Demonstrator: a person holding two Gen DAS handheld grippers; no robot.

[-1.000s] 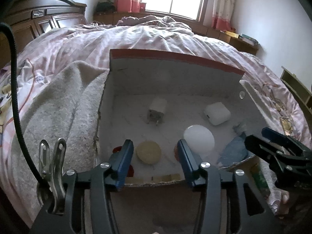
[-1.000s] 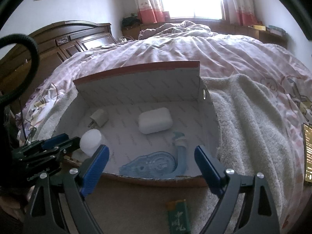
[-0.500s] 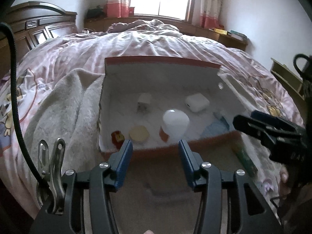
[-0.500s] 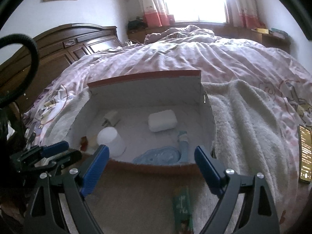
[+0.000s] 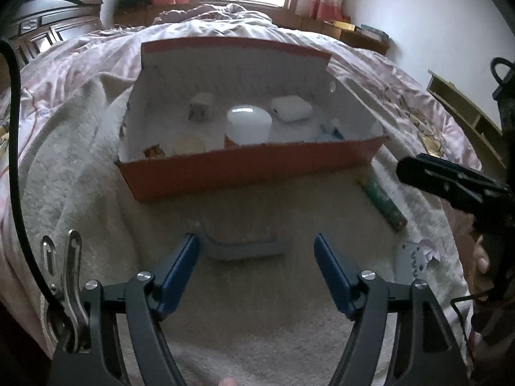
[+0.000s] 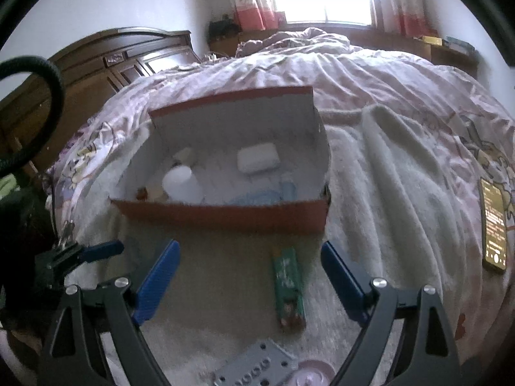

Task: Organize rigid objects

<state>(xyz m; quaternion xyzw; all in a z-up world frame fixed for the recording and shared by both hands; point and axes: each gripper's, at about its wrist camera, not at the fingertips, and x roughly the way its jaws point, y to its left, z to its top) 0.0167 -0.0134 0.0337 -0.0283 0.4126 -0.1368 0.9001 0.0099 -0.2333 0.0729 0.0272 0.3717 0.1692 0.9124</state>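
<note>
An orange cardboard box (image 5: 251, 169) with a white inside stands on a cream towel. In it are a white jar (image 5: 248, 125), a white plug (image 5: 201, 104), a white case (image 5: 291, 109), a yellowish disc (image 5: 190, 144) and a blue item (image 5: 328, 133). My left gripper (image 5: 256, 244) hovers before the box, its jaws opening. A grey-blue bar (image 5: 244, 247) lies on the towel between its tips, not pressed. My right gripper (image 6: 250, 251) stands open above a green packet (image 6: 288, 286), apart from it.
A phone (image 6: 494, 228) lies on the bedcover at the right. A grey perforated plate (image 6: 257, 366) and a pink round thing (image 6: 310, 373) sit at the near edge. The dark headboard (image 6: 128, 61) is at the back left.
Both grippers have drawn back from the box, which now looks farther off. The left jaws have widened, and the grey-blue bar has come into view between them.
</note>
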